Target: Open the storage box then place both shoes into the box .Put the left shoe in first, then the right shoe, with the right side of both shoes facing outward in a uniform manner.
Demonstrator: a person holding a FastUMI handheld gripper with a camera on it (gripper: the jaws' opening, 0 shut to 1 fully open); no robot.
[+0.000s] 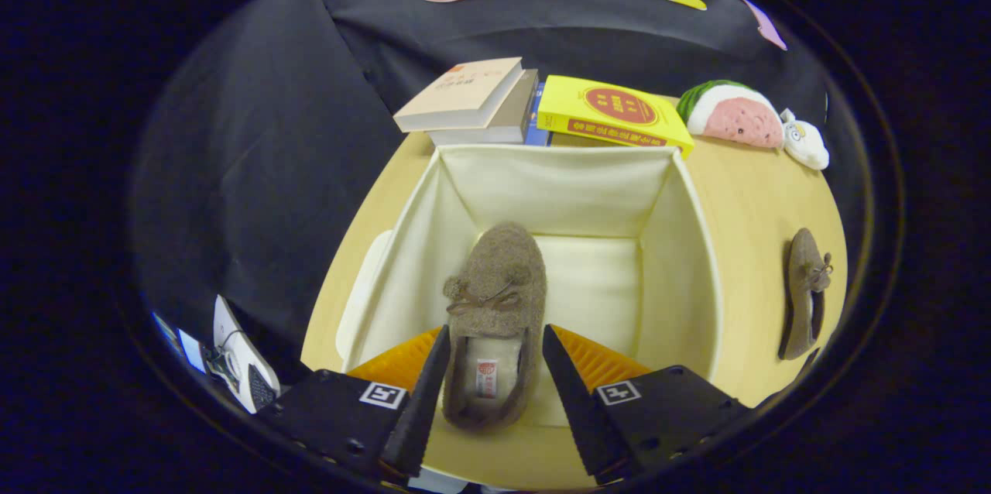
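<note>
Straddling the heel of a brown shoe (495, 308), the tongs (495, 370) sit spread, one finger on each side of it; a narrow gap shows on the right side, and on the left I cannot tell whether the finger touches. Not a firm pinch as seen. That shoe lies inside the open storage box (689, 246), toe pointing away toward the far wall, sole down on the pale lining, opening up with a small label visible inside. Box is cream fabric, walls upright, nothing else inside it. Second brown shoe (805, 293) lies on the wooden surface (759, 192) outside the box, well off to the right, on its side, bow showing. Beyond the box's far wall: a stack of books (472, 103) and a yellow book (612, 114), just behind the rim. Right of those, a watermelon plush (735, 118) and a small white plush (805, 142) touching it. A pale flat piece (364, 285), possibly the lid, lies against the box's left wall. Nothing blocks the box opening; the outside shoe is clear of other items.
</note>
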